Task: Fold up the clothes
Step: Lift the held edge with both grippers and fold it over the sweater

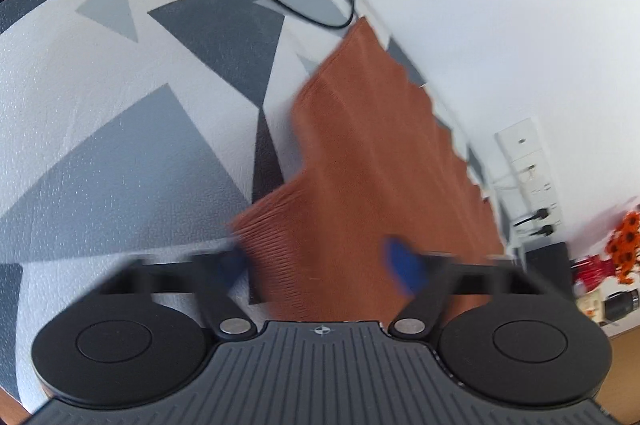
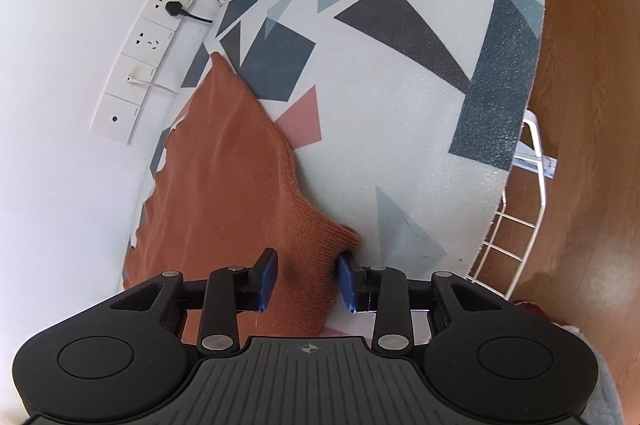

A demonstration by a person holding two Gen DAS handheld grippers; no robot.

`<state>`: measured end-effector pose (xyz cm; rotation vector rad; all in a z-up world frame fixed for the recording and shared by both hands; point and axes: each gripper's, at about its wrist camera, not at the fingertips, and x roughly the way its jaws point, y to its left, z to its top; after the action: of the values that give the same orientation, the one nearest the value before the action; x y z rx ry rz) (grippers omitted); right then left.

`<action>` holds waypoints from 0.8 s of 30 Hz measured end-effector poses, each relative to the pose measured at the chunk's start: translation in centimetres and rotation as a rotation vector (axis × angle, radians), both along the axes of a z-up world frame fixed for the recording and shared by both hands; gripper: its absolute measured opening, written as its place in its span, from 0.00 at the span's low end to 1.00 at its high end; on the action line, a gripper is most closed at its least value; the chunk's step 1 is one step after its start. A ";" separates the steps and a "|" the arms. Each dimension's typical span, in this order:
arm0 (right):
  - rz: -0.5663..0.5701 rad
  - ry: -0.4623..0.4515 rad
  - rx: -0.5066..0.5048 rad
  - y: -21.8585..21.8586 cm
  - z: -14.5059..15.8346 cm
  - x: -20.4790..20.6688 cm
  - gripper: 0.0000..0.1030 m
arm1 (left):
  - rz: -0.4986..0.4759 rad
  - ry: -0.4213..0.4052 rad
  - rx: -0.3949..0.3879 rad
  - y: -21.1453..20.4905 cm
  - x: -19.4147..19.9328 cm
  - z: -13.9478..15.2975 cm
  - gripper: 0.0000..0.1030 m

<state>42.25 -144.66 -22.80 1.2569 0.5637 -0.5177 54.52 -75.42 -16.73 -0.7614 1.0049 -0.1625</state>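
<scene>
Both grippers sit jaws spread over the rust knit garment (image 2: 224,177), right gripper (image 2: 307,281) and left gripper (image 1: 320,265); geometric-print mat (image 2: 380,113) underneath, wall sockets (image 2: 160,25) at ten o'clock.

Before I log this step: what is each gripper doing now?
Left gripper: open, over the rust-brown knitted cloth; picture blurred.
Right gripper: open, the cloth's corner lies between its fingers, not pinched.

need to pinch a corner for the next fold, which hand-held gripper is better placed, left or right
Right, probably. The right hand-held gripper has its pads either side of the sweater corner, sharp and steady. The left hand-held gripper straddles a wider stretch of cloth and is blurred.
</scene>
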 end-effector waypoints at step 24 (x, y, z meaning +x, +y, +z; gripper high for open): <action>0.095 -0.172 -0.039 4.2 8.2 -6.4 0.07 | -0.031 0.021 -0.170 8.5 -8.3 5.0 0.14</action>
<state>35.81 -140.45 -14.60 1.2177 0.4633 -0.3361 46.21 -66.96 -11.76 -0.9043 1.0321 -0.2698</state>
